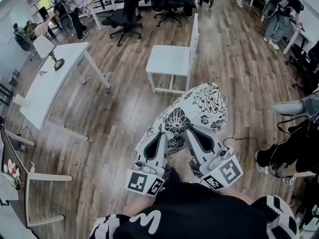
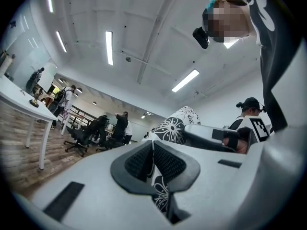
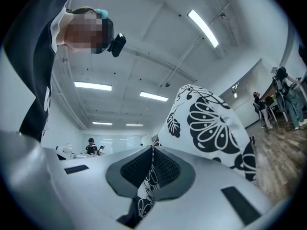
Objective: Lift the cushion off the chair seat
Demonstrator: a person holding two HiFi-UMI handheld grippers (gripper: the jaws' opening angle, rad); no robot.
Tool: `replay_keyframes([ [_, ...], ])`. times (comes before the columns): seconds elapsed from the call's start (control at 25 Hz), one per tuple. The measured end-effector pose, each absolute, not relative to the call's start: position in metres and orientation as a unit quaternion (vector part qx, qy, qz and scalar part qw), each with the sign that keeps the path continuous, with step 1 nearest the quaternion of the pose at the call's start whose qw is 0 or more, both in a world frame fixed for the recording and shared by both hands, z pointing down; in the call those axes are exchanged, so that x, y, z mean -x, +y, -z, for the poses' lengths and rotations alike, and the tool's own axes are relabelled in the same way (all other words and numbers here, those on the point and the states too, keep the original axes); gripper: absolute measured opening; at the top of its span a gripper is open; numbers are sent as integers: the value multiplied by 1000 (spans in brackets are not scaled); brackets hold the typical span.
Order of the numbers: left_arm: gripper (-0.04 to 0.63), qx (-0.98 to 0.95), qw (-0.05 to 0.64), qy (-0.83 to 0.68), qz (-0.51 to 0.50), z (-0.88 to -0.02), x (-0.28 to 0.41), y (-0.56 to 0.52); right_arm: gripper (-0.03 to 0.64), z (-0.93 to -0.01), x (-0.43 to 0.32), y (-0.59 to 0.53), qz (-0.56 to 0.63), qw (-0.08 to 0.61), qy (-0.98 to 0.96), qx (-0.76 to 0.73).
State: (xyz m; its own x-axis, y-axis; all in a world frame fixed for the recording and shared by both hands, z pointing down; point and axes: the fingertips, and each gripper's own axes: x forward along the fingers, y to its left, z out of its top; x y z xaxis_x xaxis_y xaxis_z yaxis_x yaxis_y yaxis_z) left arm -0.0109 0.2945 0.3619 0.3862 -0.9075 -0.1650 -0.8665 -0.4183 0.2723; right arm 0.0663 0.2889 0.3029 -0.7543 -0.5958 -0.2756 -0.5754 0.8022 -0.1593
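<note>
I am logging, left to right: a white surface (image 1: 50, 81) is standing well apart at the left. The left claw (image 1: 160, 136) is pinching shut on the near edge of the floral cushion (image 1: 199, 106). The cushion is hanging off the seat of the white chair (image 1: 172, 59), nearer me. The right claw (image 1: 193, 133), just beside the left, is clamping the same fabric edge.

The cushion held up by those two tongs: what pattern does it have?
The cushion is white with black flower prints; the head view shows it best.
</note>
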Motion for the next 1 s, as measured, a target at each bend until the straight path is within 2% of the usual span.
replay_keyframes([
  [0.64, 12, -832, 62, -532, 142, -344, -45, 328, 21, -293, -120, 319, 33, 160, 937, 309],
  [1.0, 12, -845, 48, -514, 141, -341, -18, 310, 21, -291, -93, 306, 13, 168, 931, 325],
])
